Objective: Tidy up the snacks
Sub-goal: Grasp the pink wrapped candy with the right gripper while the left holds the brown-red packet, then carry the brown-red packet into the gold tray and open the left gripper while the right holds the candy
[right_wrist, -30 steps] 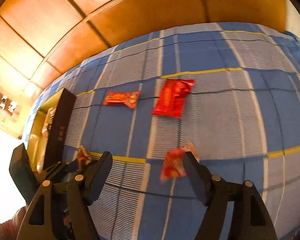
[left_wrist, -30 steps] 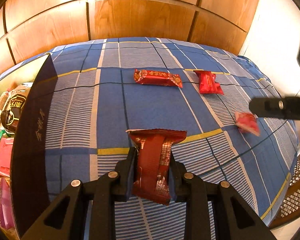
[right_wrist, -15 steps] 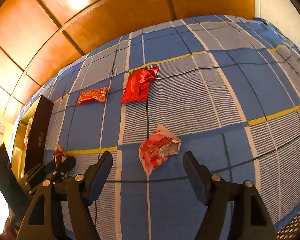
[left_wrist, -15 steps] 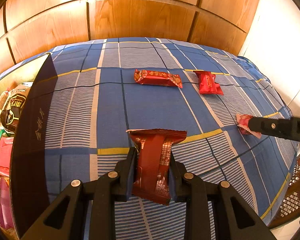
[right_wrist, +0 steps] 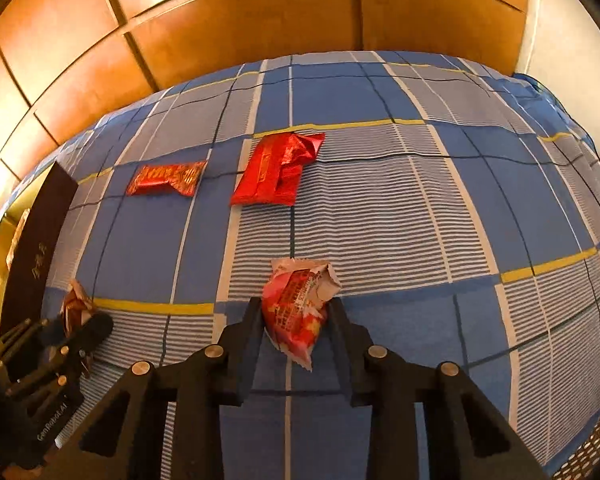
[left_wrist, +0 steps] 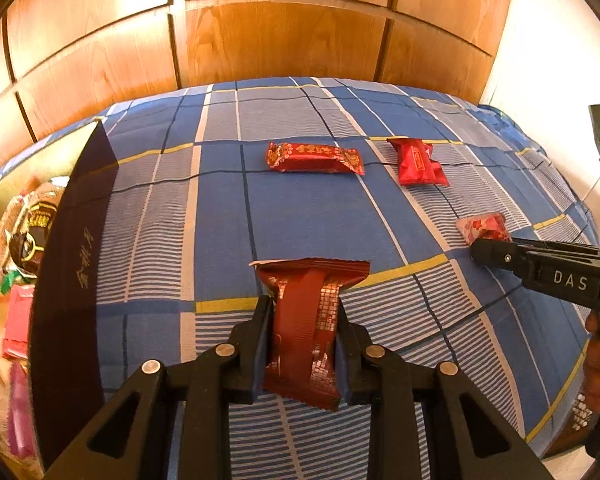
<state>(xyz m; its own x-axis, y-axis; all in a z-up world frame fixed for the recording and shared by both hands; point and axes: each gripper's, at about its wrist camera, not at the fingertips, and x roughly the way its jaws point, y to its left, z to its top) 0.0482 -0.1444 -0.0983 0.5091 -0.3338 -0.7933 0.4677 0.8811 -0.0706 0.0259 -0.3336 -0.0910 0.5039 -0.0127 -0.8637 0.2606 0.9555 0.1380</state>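
My left gripper [left_wrist: 302, 312] is shut on a dark red snack packet [left_wrist: 306, 328], held over the blue checked cloth [left_wrist: 220, 208]. My right gripper [right_wrist: 294, 316] has closed on a small pink-red snack packet [right_wrist: 296, 308] lying on the cloth; the same packet shows in the left wrist view [left_wrist: 482, 229] beside the right gripper's finger. A long red bar packet [left_wrist: 314, 158] [right_wrist: 166, 178] and a bright red packet [left_wrist: 418, 162] [right_wrist: 278, 170] lie further back.
A dark box lid [left_wrist: 70, 264] stands at the left, with a gold box of assorted snacks [left_wrist: 16, 240] behind it. Wooden panels [left_wrist: 280, 32] close the back. The cloth drops off at the right edge, where a wicker surface [right_wrist: 592, 456] shows.
My right gripper has moved in over the pink-red packet and narrowed its fingers from wide open until they close on it. My left gripper has stayed still with the dark red packet.
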